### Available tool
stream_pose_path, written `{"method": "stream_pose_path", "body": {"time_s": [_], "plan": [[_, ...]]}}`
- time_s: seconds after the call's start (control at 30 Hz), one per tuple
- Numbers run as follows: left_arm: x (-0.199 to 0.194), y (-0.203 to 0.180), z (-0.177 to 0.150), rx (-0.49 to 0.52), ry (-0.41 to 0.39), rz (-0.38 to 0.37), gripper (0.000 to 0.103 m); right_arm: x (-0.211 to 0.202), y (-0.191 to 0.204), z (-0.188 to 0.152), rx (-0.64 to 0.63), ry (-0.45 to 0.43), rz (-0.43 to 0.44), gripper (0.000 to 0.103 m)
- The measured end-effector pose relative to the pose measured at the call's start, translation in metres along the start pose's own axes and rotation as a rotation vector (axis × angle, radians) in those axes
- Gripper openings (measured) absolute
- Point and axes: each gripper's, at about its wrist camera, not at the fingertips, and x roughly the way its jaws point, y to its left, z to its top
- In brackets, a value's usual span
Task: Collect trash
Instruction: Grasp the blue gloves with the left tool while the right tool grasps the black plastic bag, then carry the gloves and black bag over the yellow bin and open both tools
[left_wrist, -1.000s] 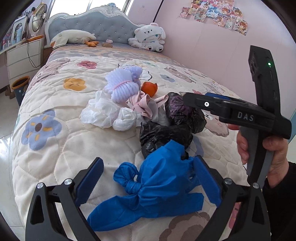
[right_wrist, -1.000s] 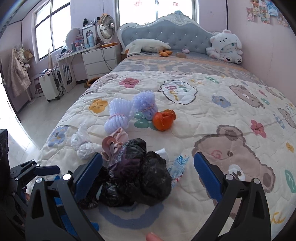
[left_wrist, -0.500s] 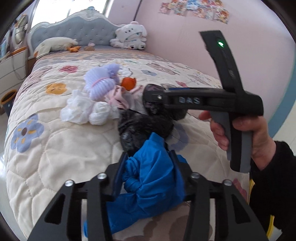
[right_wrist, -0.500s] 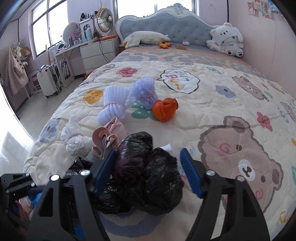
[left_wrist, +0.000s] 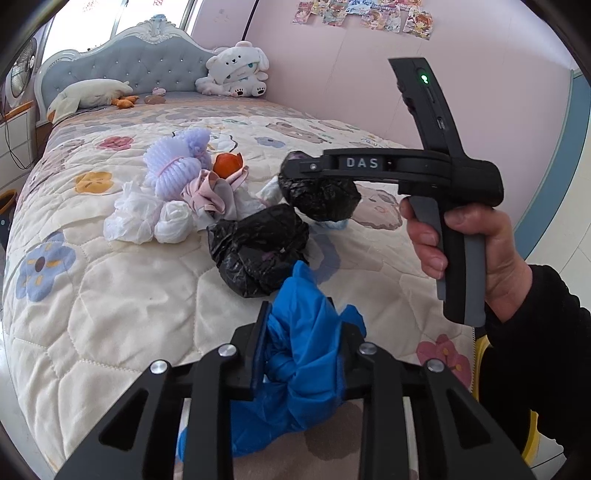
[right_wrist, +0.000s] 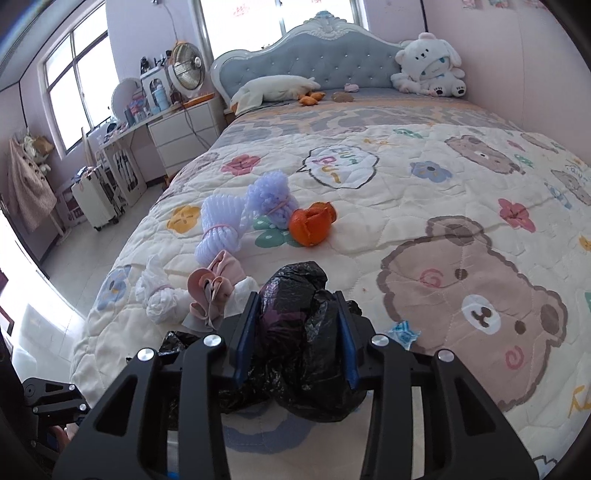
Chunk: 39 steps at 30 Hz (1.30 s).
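Observation:
My left gripper (left_wrist: 301, 317) is shut on a crumpled blue plastic bag (left_wrist: 295, 354) and holds it just above the quilt at the bed's foot. My right gripper (right_wrist: 295, 306) is shut on a black plastic bag (right_wrist: 303, 332) and has it lifted off the quilt; it also shows in the left wrist view (left_wrist: 319, 192). A second black bag (left_wrist: 258, 247) lies on the quilt between them. Behind lie a white bag bundle (left_wrist: 147, 218), a pink bundle (left_wrist: 212, 192), lilac foam netting (right_wrist: 240, 218) and orange peel (right_wrist: 312, 225).
A small blue-white wrapper (right_wrist: 404, 332) lies on the quilt right of my right gripper. Pillow and plush toy (right_wrist: 428, 70) sit by the headboard. Dresser, fan and suitcase (right_wrist: 98, 199) stand left of the bed. A yellow object (left_wrist: 480, 369) shows at the bed's right edge.
Both grippers closed: the left on the blue bag, the right on one black bag. The right gripper then lifted its bag off the quilt, apart from the other black bag.

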Motion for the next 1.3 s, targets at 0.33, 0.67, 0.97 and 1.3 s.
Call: {"method": "stream_pose_path", "body": {"time_s": [0.33, 0.67, 0.97, 1.3], "plan": [[-0.031, 0.005, 0.005, -0.033, -0.039, 0.002, 0.025, -0.048, -0.015, 0.002, 0.058, -0.066, -0.026, 0.037], [-0.074, -0.003, 0.013, -0.017, -0.120, 0.042, 0.025, -0.118, -0.007, 0.001, 0.075, -0.169, -0.051, 0.036], [-0.109, -0.017, 0.019, -0.003, -0.183, 0.060, 0.025, -0.183, 0.002, -0.013, 0.079, -0.245, -0.074, 0.036], [-0.140, -0.043, 0.021, 0.031, -0.238, 0.066, 0.025, -0.253, 0.008, -0.038, 0.105, -0.320, -0.102, 0.036]]}}
